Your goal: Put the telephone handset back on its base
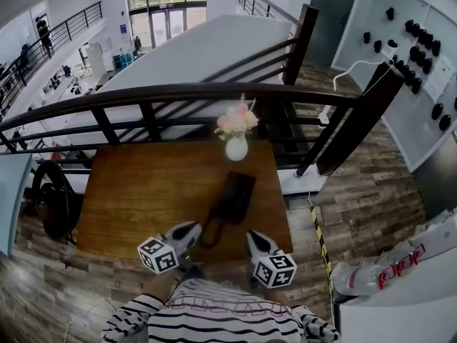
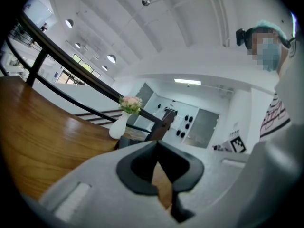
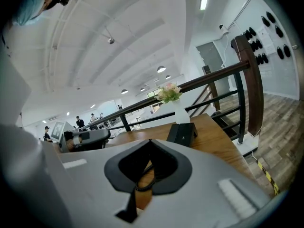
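The black telephone lies near the middle of the wooden counter. In the head view it reads as one dark shape, so the handset cannot be told apart from its base. A coiled cord runs from its near end toward 6 o'clock and curls close to the counter's near edge.

Both grippers sit at that near edge, on either side of the cord. The left gripper has its jaws together with nothing between them (in its own view the dark pads meet at the tip). From it, the telephone lies at about 1 o'clock, apart from the jaws. The right gripper also has its jaws together. Its own view shows a stretch of the cord on the counter through the gap below the meeting tips, but the cord is not pinched. From this gripper the telephone lies at about 11 o'clock and is clear of the jaws.

A white vase of pink flowers stands at 12 o'clock from the telephone, at the counter's far edge. Just beyond it is a dark railing. The person's striped top fills the bottom of the head view.
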